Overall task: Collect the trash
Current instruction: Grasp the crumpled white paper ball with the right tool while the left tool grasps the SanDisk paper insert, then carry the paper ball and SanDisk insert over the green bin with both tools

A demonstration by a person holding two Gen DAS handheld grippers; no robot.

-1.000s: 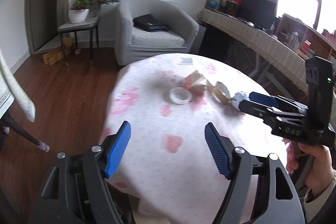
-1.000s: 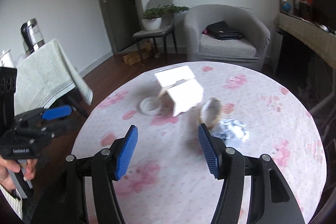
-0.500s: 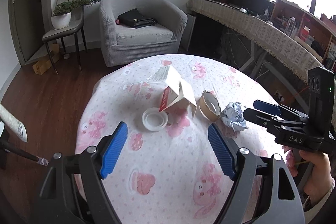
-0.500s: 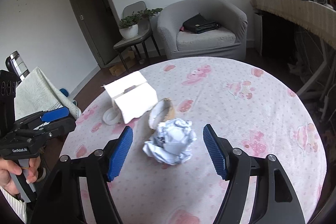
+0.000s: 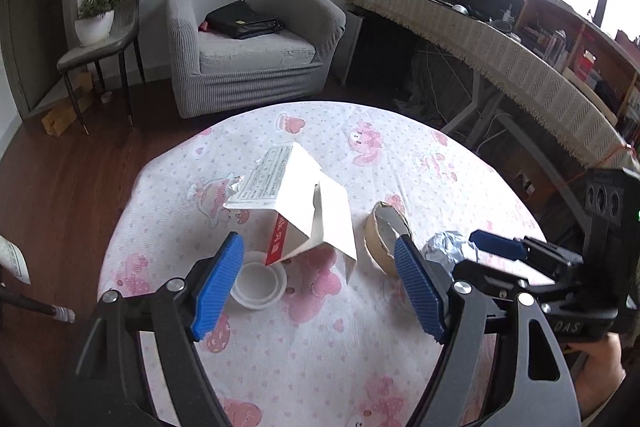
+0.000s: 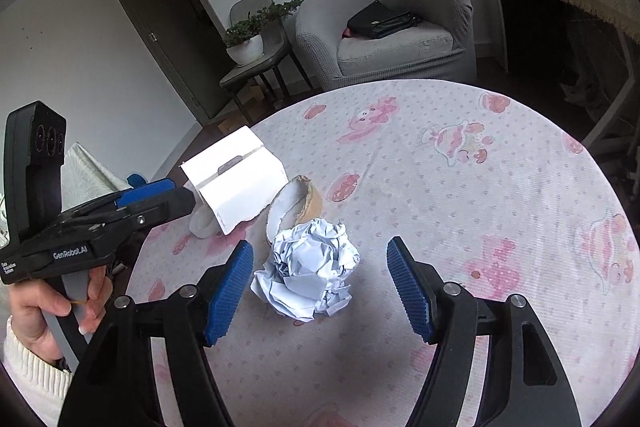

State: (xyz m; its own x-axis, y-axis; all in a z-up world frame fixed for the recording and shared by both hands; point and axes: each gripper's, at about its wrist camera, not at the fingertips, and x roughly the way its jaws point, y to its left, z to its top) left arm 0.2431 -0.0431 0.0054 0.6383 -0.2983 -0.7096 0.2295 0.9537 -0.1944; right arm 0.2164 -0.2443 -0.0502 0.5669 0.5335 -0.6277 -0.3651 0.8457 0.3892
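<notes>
A round table (image 5: 400,155) with a pink-patterned cloth holds the trash. A torn white carton (image 5: 308,211) stands in the middle, a white lid (image 5: 259,281) beside it, and a brown tape roll (image 5: 386,241) to its right. A crumpled paper ball (image 6: 310,273) lies in front of the roll, partly seen in the left wrist view (image 5: 448,251). My left gripper (image 5: 320,285) is open above the lid and carton. My right gripper (image 6: 320,293) is open, its pads either side of the paper ball, not touching it.
A grey armchair (image 5: 248,43) with a black bag stands beyond the table. A chair with a potted plant (image 5: 96,23) is at the back left. A long covered sideboard (image 5: 500,55) runs along the right. The table's far half (image 6: 480,147) is bare cloth.
Both grippers have moved forward over the table. The carton and lid are now closer to the left gripper, and the paper ball sits between the right gripper's open pads.
</notes>
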